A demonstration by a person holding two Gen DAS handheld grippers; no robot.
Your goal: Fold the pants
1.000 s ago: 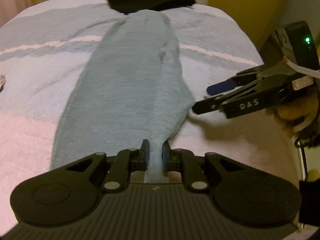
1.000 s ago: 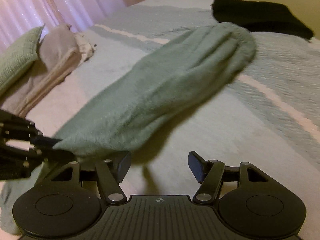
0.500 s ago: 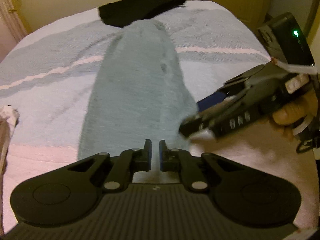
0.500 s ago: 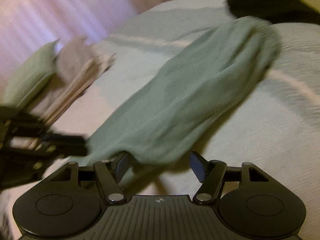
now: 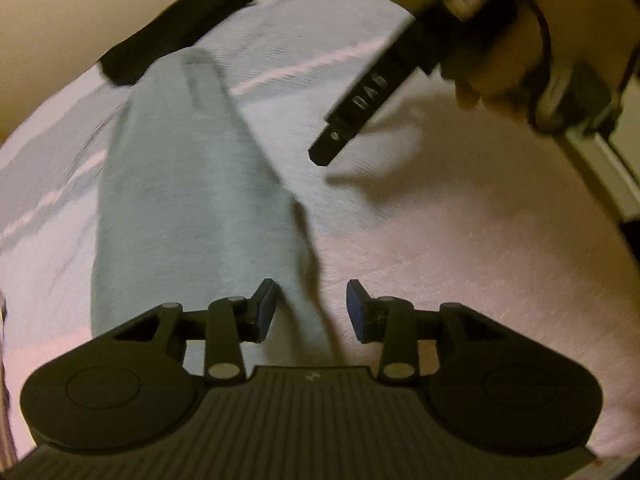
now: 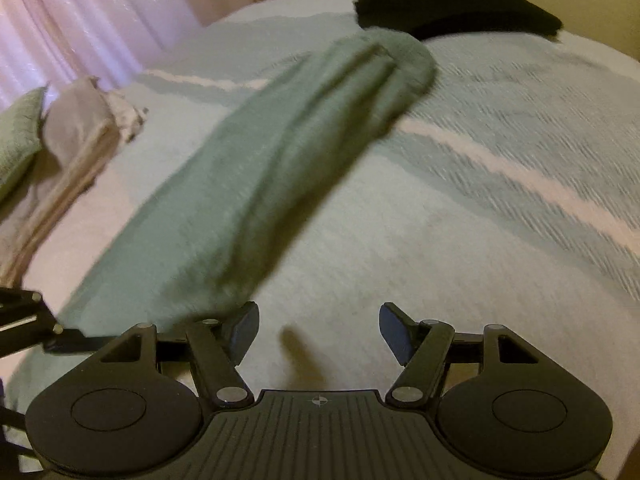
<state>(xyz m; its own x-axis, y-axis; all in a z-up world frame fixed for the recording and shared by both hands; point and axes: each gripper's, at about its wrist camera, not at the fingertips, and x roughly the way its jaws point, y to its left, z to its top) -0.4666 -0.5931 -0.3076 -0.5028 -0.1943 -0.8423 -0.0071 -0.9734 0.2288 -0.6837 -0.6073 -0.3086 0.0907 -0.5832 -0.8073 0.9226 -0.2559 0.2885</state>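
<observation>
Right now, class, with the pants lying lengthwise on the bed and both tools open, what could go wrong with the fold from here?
1. The left tool has just been opening; the pants edge lies loose between its pads and could flop unevenly.
2. The right tool is open over bare blanket, so closing there may pinch the blanket.
3. The far end reaches the black cloth, which might snag.

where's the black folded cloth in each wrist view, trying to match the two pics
Left wrist view: the black folded cloth lies upper left, at the bed's far edge, just beyond the far end of the pants.
Right wrist view: the black folded cloth lies top right, again just beyond the far end of the pants.
Shared landmark: the pale stripe across the bedspread, running under the pants.
</observation>
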